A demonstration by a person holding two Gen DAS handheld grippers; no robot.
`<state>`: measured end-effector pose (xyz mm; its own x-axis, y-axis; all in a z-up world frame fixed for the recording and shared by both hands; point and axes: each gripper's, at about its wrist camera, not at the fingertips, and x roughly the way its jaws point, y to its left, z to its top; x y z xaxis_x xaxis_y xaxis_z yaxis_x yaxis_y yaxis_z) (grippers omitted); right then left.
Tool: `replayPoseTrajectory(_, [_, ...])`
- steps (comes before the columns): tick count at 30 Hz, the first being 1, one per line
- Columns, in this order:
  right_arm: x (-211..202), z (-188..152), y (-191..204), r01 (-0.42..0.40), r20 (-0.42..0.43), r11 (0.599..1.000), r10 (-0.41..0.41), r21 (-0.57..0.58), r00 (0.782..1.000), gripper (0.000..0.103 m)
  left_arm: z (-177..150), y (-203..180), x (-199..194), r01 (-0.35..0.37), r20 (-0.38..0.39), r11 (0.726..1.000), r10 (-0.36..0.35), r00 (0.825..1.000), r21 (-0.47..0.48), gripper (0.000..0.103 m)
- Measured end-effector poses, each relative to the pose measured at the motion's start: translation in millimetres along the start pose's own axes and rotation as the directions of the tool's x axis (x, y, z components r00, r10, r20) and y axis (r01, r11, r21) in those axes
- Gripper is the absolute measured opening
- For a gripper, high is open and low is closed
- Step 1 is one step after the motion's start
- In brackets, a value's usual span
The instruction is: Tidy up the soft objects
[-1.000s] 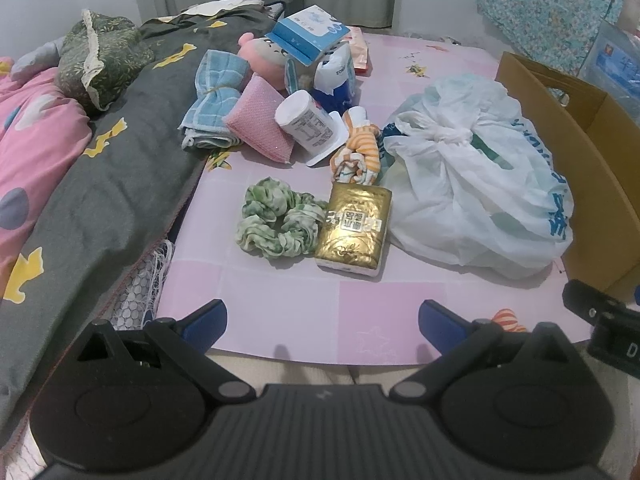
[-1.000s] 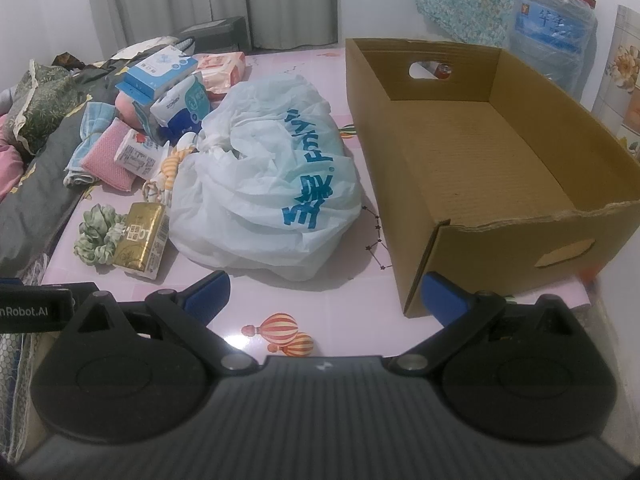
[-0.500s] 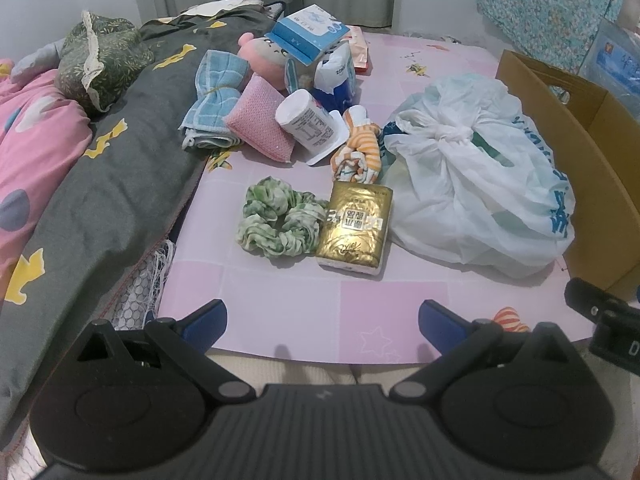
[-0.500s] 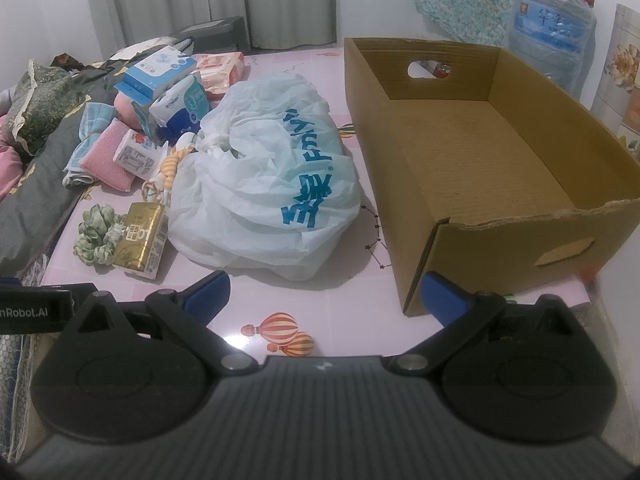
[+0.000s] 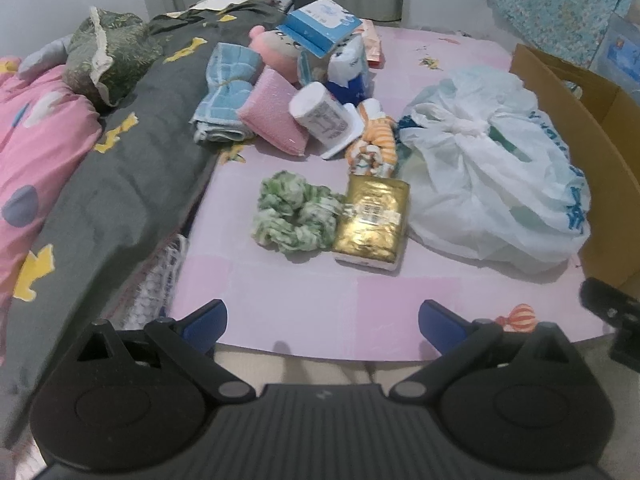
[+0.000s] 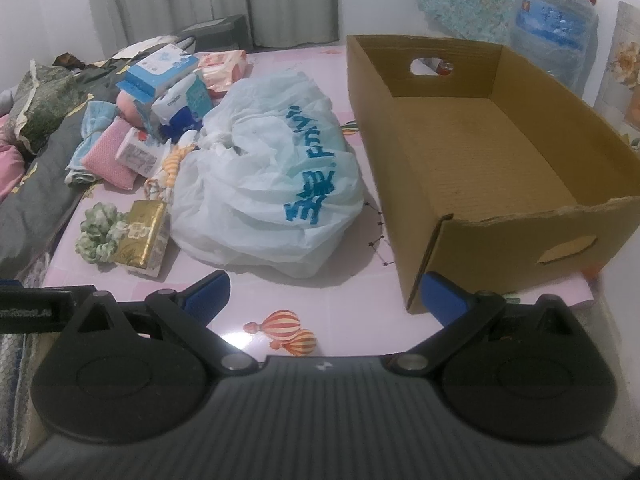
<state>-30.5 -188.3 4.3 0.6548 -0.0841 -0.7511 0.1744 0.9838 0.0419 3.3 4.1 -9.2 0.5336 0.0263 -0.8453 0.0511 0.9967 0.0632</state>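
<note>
- the soft things lie in a heap on the pink table [image 5: 280, 320]: a green scrunchie [image 5: 294, 216] nearest, touching a gold tissue pack [image 5: 372, 222], with a striped sock bundle [image 5: 374, 148], a pink sponge [image 5: 272, 114] and a blue towel [image 5: 226, 92] farther back.
- a knotted white plastic bag [image 6: 268, 192] sits between the heap and the cardboard box [image 6: 480, 160], which looks empty.
- the left gripper [image 5: 322, 316] hangs at the table's near edge, fingers spread wide, holding nothing.
- the right gripper [image 6: 326, 290] is also wide apart and empty, facing the gap between bag and box.
- judgement: nothing is packed yet, so this is the reach for a first item.
- next move likely calls for the left gripper to go forward over the scrunchie or tissue pack and close gently, since both will squash.
</note>
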Motion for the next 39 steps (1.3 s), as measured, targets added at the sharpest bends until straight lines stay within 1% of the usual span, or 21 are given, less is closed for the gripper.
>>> replayPoseTrajectory(4, [-19.9,16.4,13.0,-0.057,0.065,0.995,0.062,-0.079,0.996,0.102,16.4,11.1,-10.0,-0.025,0.035,0.999,0.024,0.999,0.025,0.102])
replayPoseTrajectory(7, [-33.4,42.9,22.1,-0.131,0.118,0.984,0.145,-0.120,0.982,0.102,36.3,25.0,-19.9,-0.030,0.082,0.999,0.027,0.996,0.037,0.102])
replayPoseTrajectory(8, [-35.0,53.1,24.0,-0.159,0.124,0.979,0.174,-0.126,0.977,0.102,42.8,28.1,-21.4,-0.028,0.091,0.999,0.024,0.996,0.040,0.102])
replayPoseTrajectory(10, [-33.6,78.0,29.0,-0.217,0.116,0.966,0.234,-0.140,0.965,0.102,59.4,35.5,-23.1,-0.019,0.107,0.998,0.012,0.994,0.063,0.102])
replayPoseTrajectory(13, [-29.9,118.3,37.6,-0.284,0.131,0.946,0.305,-0.157,0.943,0.102,86.8,42.6,-16.7,0.039,0.074,0.994,-0.047,0.996,0.103,0.102])
replayPoseTrajectory(15, [-22.1,147.1,42.2,-0.345,0.126,0.922,0.369,-0.178,0.921,0.102,103.2,44.7,-10.7,0.066,0.052,0.991,-0.072,0.996,0.120,0.102])
replayPoseTrajectory(18, [1.3,195.0,52.8,-0.446,0.076,0.879,0.463,-0.168,0.883,0.102,126.0,41.6,-1.6,0.055,0.056,0.982,-0.066,0.996,0.183,0.102])
replayPoseTrajectory(20, [27.4,226.8,58.5,-0.535,0.026,0.837,0.541,-0.115,0.841,0.102,141.1,37.6,5.9,0.032,0.081,0.968,-0.054,0.995,0.248,0.101])
replayPoseTrajectory(21, [41.9,241.0,60.8,-0.571,-0.001,0.818,0.572,-0.072,0.820,0.102,148.1,35.7,10.3,0.018,0.101,0.962,-0.047,0.994,0.273,0.099])
replayPoseTrajectory(22, [63.0,257.2,62.9,-0.601,-0.028,0.799,0.601,-0.001,0.799,0.102,154.7,34.3,14.7,0.004,0.119,0.958,-0.040,0.992,0.287,0.099])
replayPoseTrajectory(23, [81.2,269.1,64.5,-0.614,-0.049,0.787,0.616,0.058,0.786,0.102,163.0,32.7,20.3,-0.008,0.140,0.954,-0.036,0.989,0.300,0.099])
replayPoseTrajectory(25, [123.5,291.4,69.1,-0.621,-0.089,0.766,0.639,0.166,0.764,0.101,179.4,31.8,33.2,-0.003,0.158,0.950,-0.049,0.986,0.312,0.099])
replayPoseTrajectory(26, [142.6,298.8,71.2,-0.615,-0.105,0.762,0.641,0.205,0.760,0.100,188.4,32.4,41.5,0.010,0.159,0.951,-0.062,0.985,0.308,0.099])
replayPoseTrajectory(30, [210.5,314.0,87.1,-0.575,-0.175,0.761,0.636,0.300,0.751,0.084,221.6,38.6,70.8,0.097,0.184,0.954,-0.153,0.971,0.284,0.098])
replayPoseTrajectory(32, [239.6,316.9,93.8,-0.561,-0.209,0.756,0.641,0.336,0.738,0.079,238.8,37.8,84.6,0.124,0.184,0.948,-0.184,0.966,0.294,0.098])
replayPoseTrajectory(34, [259.7,317.8,97.7,-0.561,-0.227,0.746,0.652,0.358,0.723,0.077,254.9,32.6,97.5,0.133,0.184,0.937,-0.200,0.962,0.322,0.099])
replayPoseTrajectory(36, [276.9,319.5,99.6,-0.557,-0.246,0.738,0.662,0.381,0.708,0.075,268.5,27.4,112.3,0.137,0.168,0.920,-0.210,0.963,0.366,0.100])
replayPoseTrajectory(37, [286.4,320.2,100.1,-0.553,-0.254,0.732,0.667,0.399,0.700,0.075,275.6,24.0,120.8,0.132,0.157,0.914,-0.206,0.966,0.385,0.100])
replayPoseTrajectory(39, [301.8,321.4,101.7,-0.547,-0.265,0.719,0.679,0.429,0.685,0.070,288.3,17.2,137.7,0.117,0.128,0.907,-0.183,0.975,0.404,0.100])
